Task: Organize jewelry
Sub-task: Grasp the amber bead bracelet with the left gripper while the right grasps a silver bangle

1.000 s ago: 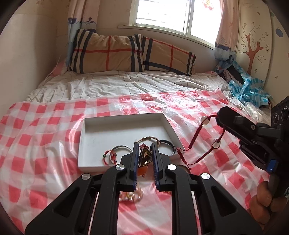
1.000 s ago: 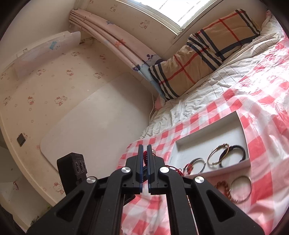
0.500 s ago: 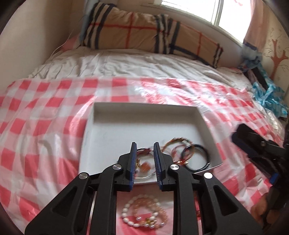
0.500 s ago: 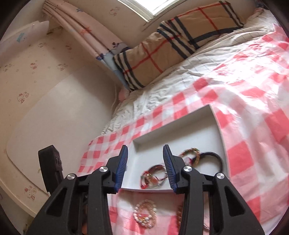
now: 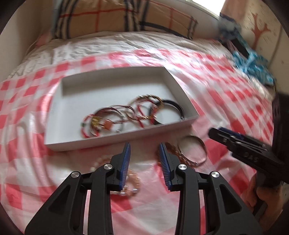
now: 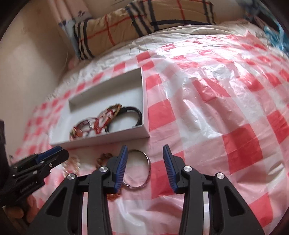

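Note:
A white tray on the red-checked cloth holds a tangle of red cord bracelets and a black bangle. In front of it on the cloth lie a silver bangle, a brown bead bracelet and a pearl bracelet. My left gripper hovers over the cloth just short of the tray, its jaws opening with nothing between them. My right gripper is open above the silver bangle, pads clear of it. The tray lies just beyond it.
A plaid pillow lies at the head of the bed, with a wall on the left. Blue crumpled fabric sits at the far right. A hand holds the right gripper. Checked cloth stretches to the right of the tray.
Both grippers were shut on jewelry, the left on an amber piece, the right on a red cord bracelet. Both have opened, those pieces lie in the tray, and both have sunk toward the cloth.

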A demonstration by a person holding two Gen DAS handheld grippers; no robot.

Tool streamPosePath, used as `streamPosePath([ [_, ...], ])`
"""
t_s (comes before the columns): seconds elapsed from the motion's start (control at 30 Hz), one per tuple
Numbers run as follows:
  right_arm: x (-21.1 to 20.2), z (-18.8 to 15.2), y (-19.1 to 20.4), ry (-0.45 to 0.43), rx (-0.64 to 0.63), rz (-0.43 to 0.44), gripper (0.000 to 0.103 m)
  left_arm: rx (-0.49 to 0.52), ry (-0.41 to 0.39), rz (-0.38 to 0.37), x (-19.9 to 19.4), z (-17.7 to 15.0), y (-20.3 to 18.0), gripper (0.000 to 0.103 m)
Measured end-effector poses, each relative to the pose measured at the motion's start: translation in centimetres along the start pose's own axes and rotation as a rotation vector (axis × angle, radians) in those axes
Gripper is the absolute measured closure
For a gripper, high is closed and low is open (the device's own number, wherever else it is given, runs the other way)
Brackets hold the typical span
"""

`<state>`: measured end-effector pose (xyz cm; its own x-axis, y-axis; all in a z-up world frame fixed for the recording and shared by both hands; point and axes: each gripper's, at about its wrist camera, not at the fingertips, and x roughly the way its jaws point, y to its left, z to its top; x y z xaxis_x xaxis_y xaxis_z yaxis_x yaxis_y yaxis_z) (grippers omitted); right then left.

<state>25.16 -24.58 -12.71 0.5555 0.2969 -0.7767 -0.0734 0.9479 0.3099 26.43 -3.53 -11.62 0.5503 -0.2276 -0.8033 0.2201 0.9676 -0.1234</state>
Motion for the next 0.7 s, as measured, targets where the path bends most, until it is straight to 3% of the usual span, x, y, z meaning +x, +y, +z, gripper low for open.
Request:
streamPosePath([
  [0.13,2.9,-0.7,1.1,0.096,-0.116,-0.108,0.062,0.040,0.044,0.018,2.3,-0.5,-1.7,0.072],
  [0.23,3.2,-1.0,0.7,0.098,-0.153,-0.207,0.062,0.069,0.064,0.053,4.0,-0.4,-2.5,0.072],
  [0.4,3.2,-1.2,0.6,0.094,-0.184,-0.244,0.061,0.146,0.110,0.085,5.7,-1.2,-3.3,0.070],
  [0.5,3.2,-1.4,1.5,0.081,-0.230,-0.247,0.061,0.213,0.124,0.064,5.4,-1.9,-4.2,0.091],
  [0.6,3.0,-1.4,2.4,0.059,-0.267,-0.241,0.061,0.232,0.142,0.062,4.5,-2.5,-4.1,0.092],
  [0.7,3.6,-1.7,2.7,0.101,-0.276,-0.207,0.062,0.197,0.156,0.048,3.8,-2.5,-3.1,0.092],
])
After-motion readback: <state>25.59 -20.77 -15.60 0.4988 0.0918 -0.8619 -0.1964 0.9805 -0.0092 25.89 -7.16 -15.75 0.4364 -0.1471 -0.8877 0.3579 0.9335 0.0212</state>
